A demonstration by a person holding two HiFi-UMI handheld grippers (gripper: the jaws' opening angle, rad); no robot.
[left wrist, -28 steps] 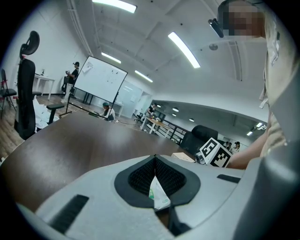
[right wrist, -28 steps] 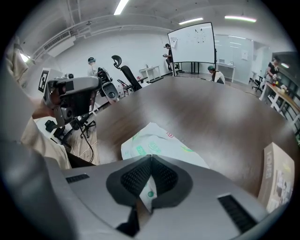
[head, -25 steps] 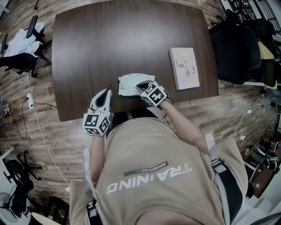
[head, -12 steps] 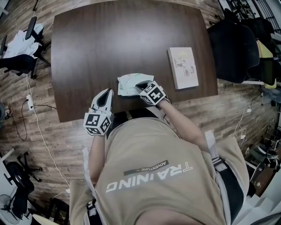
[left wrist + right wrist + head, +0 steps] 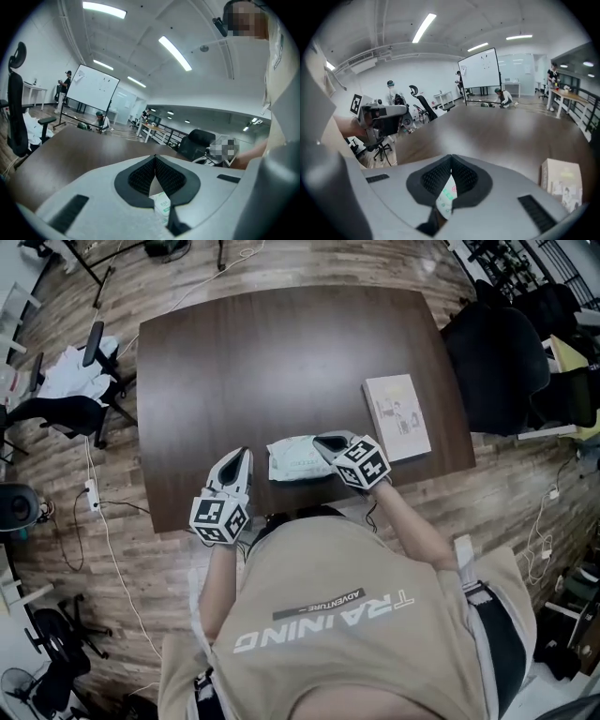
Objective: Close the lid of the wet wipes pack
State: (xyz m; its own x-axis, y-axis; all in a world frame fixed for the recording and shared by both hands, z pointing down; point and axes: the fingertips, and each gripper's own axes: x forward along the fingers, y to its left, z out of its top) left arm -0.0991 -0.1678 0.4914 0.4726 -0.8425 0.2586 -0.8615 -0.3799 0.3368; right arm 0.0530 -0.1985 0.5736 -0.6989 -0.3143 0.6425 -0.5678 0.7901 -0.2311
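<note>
The wet wipes pack (image 5: 298,458), white and pale green, lies flat near the front edge of the dark table (image 5: 281,362); I cannot make out its lid. My right gripper (image 5: 324,441) is shut, its tips over the pack's right end, and the pack (image 5: 446,197) shows through the gap behind its jaws (image 5: 451,165). My left gripper (image 5: 240,458) is shut too, just left of the pack and apart from it. In the left gripper view its pads meet (image 5: 155,158), with the pack (image 5: 161,206) below them.
A book (image 5: 397,416) lies on the table right of the pack. Black office chairs (image 5: 497,352) stand at the right, another chair with white cloth (image 5: 70,381) at the left. Cables run over the wooden floor (image 5: 103,521).
Both grippers have lifted a little, the right one more. The head view has shifted, so the table sits lower and further right in it. The pack lies as before.
</note>
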